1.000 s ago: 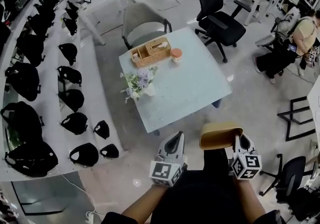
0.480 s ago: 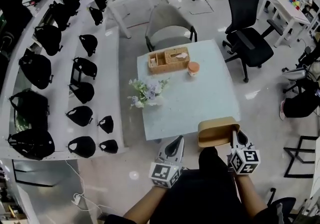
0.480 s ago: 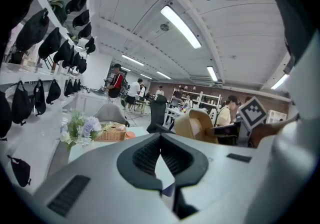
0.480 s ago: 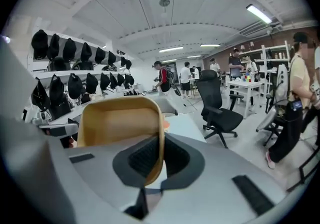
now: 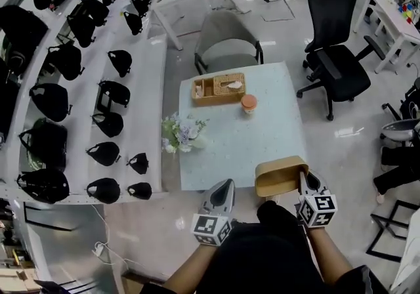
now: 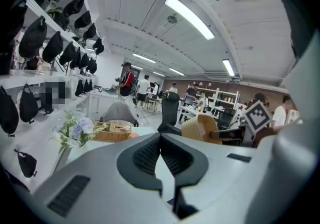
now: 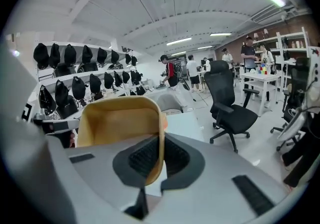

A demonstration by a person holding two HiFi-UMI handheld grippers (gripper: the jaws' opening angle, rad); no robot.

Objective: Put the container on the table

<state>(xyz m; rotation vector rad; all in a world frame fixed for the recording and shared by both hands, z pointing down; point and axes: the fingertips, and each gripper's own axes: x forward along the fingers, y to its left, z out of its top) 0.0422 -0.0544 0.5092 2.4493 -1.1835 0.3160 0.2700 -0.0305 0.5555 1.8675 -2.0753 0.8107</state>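
A tan, open-topped container [image 5: 281, 176] hangs at the near right corner of the pale table [image 5: 262, 135]. My right gripper [image 5: 303, 182] is shut on its right wall, and in the right gripper view that wall [image 7: 156, 133] stands pinched between the ribbed pads of the right gripper [image 7: 161, 143]. My left gripper [image 5: 227, 186] hovers just before the table's near edge, to the left of the container. The left gripper [image 6: 160, 137] has its tips together and holds nothing. The container [image 6: 200, 127] shows at its right.
On the table stand a wicker basket [image 5: 218, 88], an orange-lidded cup [image 5: 249, 103] and a bunch of flowers [image 5: 182, 135]. A grey chair [image 5: 226, 40] is behind it and a black office chair [image 5: 335, 56] at the right. Shelves with black bags [image 5: 85, 89] run along the left.
Both grippers have come up to the table with the container still in the right one. The container now overlaps the table's near right corner.
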